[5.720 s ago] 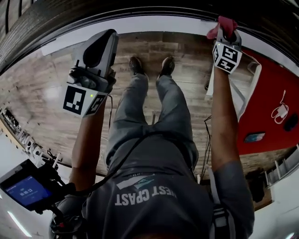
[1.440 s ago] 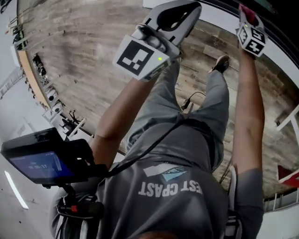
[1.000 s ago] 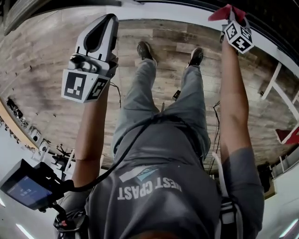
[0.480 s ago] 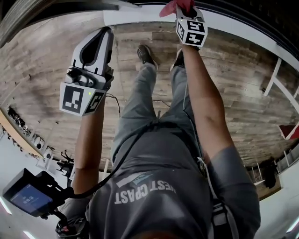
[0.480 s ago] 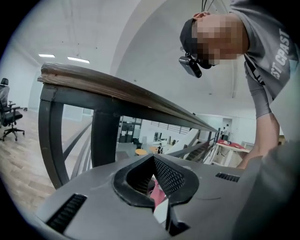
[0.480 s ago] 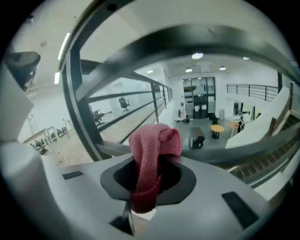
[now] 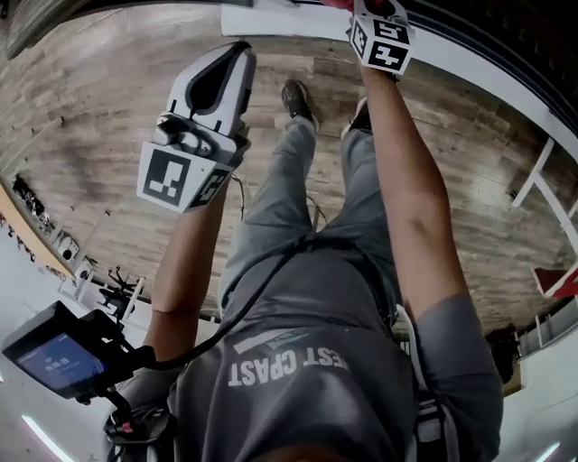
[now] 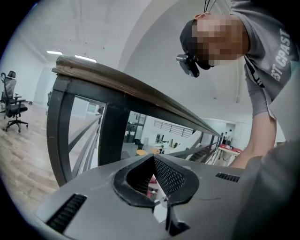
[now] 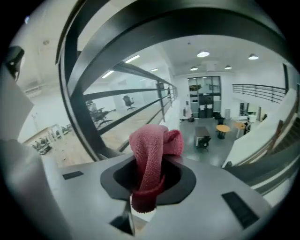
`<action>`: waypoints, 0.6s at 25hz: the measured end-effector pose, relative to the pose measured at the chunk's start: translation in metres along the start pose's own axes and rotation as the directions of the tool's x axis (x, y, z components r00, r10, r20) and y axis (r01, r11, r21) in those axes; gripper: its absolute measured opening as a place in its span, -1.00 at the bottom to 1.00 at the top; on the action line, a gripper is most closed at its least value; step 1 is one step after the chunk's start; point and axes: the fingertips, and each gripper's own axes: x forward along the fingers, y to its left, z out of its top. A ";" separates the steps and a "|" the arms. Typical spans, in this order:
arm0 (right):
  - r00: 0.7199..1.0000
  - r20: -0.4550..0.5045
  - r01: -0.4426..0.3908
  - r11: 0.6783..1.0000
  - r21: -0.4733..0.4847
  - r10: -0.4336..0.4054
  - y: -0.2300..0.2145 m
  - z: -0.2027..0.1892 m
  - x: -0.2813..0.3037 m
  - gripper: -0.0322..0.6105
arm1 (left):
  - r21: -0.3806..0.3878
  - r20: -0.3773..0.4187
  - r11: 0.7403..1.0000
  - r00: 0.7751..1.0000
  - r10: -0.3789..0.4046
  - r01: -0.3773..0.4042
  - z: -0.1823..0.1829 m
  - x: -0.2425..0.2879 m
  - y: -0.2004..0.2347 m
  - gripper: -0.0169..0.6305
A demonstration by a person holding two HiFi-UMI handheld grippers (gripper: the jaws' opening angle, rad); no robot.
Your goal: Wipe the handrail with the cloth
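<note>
– Handrail (image 8: 140, 89): location and condition?
– Recorded in the left gripper view. It is a wood-topped rail on a dark metal frame, running from upper left down toward the right. It lies beyond the left gripper (image 8: 152, 176) and does not touch it. An office chair (image 8: 11, 101) stands on the floor at far left.
– Head view, from the left?
– A small monitor (image 7: 54, 356) is at lower left. The left gripper is held up over the plank floor (image 7: 99, 153). Its jaws are drawn narrow, with only a slit between the pads and nothing held. At centre are the person's legs and shoes (image 7: 296, 95).
– Right side?
– The right gripper (image 7: 375, 11) is at arm's length, at the top edge and right of centre. Its own view shows the jaws clamped on the cloth (image 9: 152, 150), a red knitted piece whose folded bunch stands up out of the jaws. A broad dark bar (image 9: 178, 21) arches close above the cloth. Whether cloth and bar touch cannot be determined.
</note>
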 end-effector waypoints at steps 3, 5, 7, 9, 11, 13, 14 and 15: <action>0.981 -0.094 -0.173 0.983 -0.061 0.167 0.068 0.000 0.034 -0.68 | 0.056 -0.044 0.996 0.997 -0.062 0.065 -0.020 0.015 -0.008 -0.93; 0.971 -0.145 -0.203 0.977 -0.071 0.191 0.066 0.003 0.043 -0.68 | 0.033 -0.050 0.997 0.996 -0.073 0.074 -0.021 0.030 -0.010 -0.93; 0.986 -0.099 -0.140 0.989 -0.055 0.134 0.038 0.014 0.034 -0.68 | -0.004 -0.016 0.998 0.998 -0.057 0.057 -0.010 0.035 -0.006 -0.93; 1.000 0.004 -0.008 0.998 -0.054 0.008 -0.017 0.034 0.005 -0.68 | -0.014 0.017 0.999 0.999 -0.048 0.048 0.000 0.038 -0.002 -0.93; 0.986 0.057 0.161 0.987 -0.026 -0.159 -0.093 0.039 -0.030 -0.68 | -0.014 0.038 0.999 0.998 -0.049 0.050 0.006 0.044 -0.001 -0.93; 0.957 0.023 0.289 0.957 0.017 -0.290 -0.154 0.023 -0.057 -0.68 | -0.019 0.055 0.998 0.997 -0.054 0.056 0.009 0.046 -0.005 -0.93; 0.948 -0.011 0.319 0.947 0.031 -0.319 -0.169 0.011 -0.062 -0.68 | -0.023 0.057 0.998 0.997 -0.056 0.057 0.009 0.045 -0.006 -0.93; 0.946 -0.036 0.323 0.946 0.032 -0.322 -0.170 0.000 -0.060 -0.68 | -0.026 0.054 0.998 0.997 -0.056 0.057 0.008 0.045 -0.007 -0.93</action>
